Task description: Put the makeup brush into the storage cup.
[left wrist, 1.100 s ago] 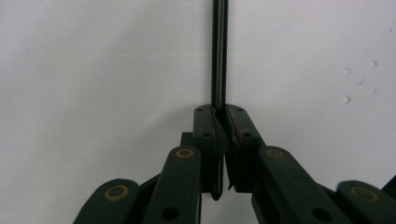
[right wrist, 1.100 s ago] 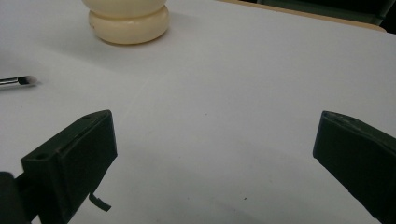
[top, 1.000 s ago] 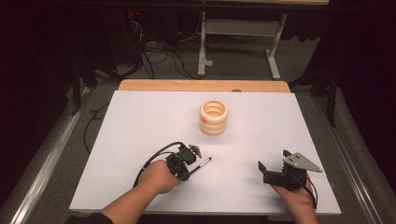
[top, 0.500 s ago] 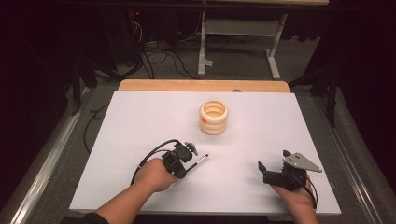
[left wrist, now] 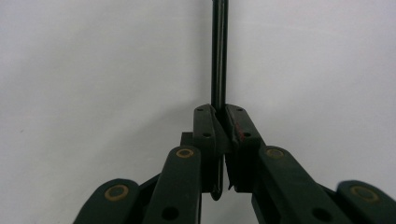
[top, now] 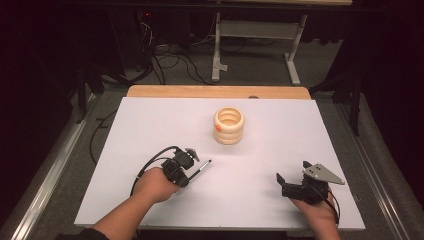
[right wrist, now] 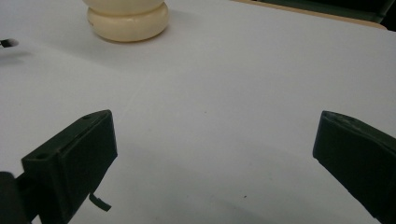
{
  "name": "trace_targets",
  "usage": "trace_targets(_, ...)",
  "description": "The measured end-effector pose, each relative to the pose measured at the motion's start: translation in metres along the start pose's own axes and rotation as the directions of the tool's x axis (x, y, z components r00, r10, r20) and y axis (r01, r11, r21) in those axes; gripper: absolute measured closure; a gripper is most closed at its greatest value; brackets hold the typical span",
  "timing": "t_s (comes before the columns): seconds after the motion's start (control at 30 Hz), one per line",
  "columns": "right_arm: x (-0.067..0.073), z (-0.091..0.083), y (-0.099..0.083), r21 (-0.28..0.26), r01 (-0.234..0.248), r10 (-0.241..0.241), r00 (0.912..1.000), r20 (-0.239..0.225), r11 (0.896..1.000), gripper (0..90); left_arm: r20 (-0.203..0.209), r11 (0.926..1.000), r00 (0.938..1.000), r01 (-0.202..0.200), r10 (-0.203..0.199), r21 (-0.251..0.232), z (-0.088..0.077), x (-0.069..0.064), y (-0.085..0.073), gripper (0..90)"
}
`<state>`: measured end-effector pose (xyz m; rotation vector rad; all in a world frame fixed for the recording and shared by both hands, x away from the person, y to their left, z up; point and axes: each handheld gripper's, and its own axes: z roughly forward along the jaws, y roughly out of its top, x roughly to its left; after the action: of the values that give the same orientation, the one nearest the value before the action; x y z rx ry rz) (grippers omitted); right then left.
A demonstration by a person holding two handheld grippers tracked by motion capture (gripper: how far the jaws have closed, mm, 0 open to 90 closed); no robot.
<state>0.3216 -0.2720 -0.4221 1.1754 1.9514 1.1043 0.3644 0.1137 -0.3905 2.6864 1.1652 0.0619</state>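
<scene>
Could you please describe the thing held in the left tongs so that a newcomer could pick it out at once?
Start at the white table and find the cream ribbed pot near its middle. Nearer the person, the left tongs are shut on a thin dark pen that points towards the pot. It is the one slender black stick on the white surface.

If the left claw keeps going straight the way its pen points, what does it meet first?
Probably bare white table. The left claw, shut on the thin black pen, aims up and right in the high view, seemingly passing below the cream ringed holder. Depth is unclear, so a graze isn't excluded.
</scene>
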Motion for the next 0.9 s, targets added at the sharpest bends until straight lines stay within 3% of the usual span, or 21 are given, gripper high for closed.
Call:
trace_targets(0.37,0.000,0.000,0.000,0.004,-0.001,0.001,1.0000,0.001,1.000,1.3,-0.015,0.9982,0.9980,0.061,-0.061,-0.001,-0.001,0.024,-0.016,83.5)
trace_targets(0.63,0.000,0.001,0.000,0.005,0.000,0.000,1.0000,0.001,1.000,1.3,0.001,0.9959,0.9960,0.090,-0.090,-0.010,0.000,0.029,-0.020,83.5)
trace_targets(0.83,0.000,0.000,0.000,0.007,-0.007,0.007,1.0000,0.002,1.000,1.3,0.009,0.9880,0.9914,0.131,-0.130,-0.082,-0.005,0.034,-0.021,83.5)
trace_targets(0.87,0.000,0.000,-0.001,0.007,-0.006,0.006,1.0000,0.002,1.000,1.3,0.013,0.9805,0.9880,0.154,-0.154,-0.122,-0.006,0.034,-0.022,83.5)
trace_targets(0.9,0.000,0.000,-0.001,0.007,-0.006,0.006,1.0000,0.002,1.000,1.3,0.013,0.9805,0.9880,0.154,-0.154,-0.122,-0.006,0.034,-0.022,83.5)
